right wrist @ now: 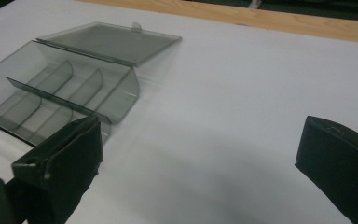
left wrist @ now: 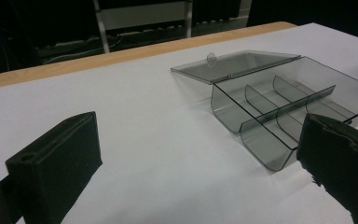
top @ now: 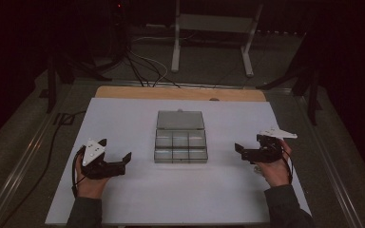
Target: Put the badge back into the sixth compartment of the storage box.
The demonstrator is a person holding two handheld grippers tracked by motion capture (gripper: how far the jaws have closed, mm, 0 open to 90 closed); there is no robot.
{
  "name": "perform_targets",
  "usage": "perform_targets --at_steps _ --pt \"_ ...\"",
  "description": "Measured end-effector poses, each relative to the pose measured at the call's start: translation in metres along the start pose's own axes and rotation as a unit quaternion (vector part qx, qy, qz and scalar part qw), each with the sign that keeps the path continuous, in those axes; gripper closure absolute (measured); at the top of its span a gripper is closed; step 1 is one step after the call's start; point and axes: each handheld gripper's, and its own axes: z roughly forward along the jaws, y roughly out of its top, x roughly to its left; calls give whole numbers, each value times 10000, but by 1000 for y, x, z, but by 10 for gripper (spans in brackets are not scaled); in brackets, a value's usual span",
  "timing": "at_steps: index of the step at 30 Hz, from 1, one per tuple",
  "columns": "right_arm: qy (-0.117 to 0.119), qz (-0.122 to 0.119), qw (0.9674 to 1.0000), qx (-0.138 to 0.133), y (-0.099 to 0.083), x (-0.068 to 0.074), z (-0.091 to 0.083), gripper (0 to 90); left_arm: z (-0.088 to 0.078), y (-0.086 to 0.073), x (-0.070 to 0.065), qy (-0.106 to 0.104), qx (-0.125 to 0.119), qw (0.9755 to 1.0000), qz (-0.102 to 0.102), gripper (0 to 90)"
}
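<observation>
A clear box (top: pixel 180 142) lies open at the middle of a white table (top: pixel 123 199), its lid (top: pixel 180 119) folded flat on the far side and its divided compartments holding nothing. The left gripper (top: pixel 116 154) rests on the table to the left of the box, well apart from it, jaws spread wide and holding nothing. The right gripper (top: pixel 240 151) rests to the right of the box, also apart from it, jaws likewise wide and bare. Each gripper view looks across the bare table toward the box (left wrist: pixel 284 112) (right wrist: pixel 56 93) between two parted black jaws.
</observation>
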Motion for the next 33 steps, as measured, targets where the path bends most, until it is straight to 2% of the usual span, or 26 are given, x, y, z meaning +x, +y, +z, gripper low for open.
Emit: perform_targets --at_steps 6,20,23,25,28,33 --pt "-77 84 9999 103 -11 -13 -13 4 0 -1 2 16 9 10000 -30 13" --pt "-301 366 9978 469 -44 -35 -25 136 1 -1 -1 24 18 10000 0 13" --pt "-305 368 9970 612 -54 -42 -26 188 1 -1 -1 25 27 10000 12 13" --pt "-284 327 9965 721 -59 -44 -26 259 2 -1 -2 16 33 10000 21 13" --pt "-291 225 9956 858 -65 -46 -26 354 2 -1 -3 11 37 10000 33 13" --pt "-261 243 9940 1035 -71 -48 -20 465 2 0 -4 32 27 10000 75 14"
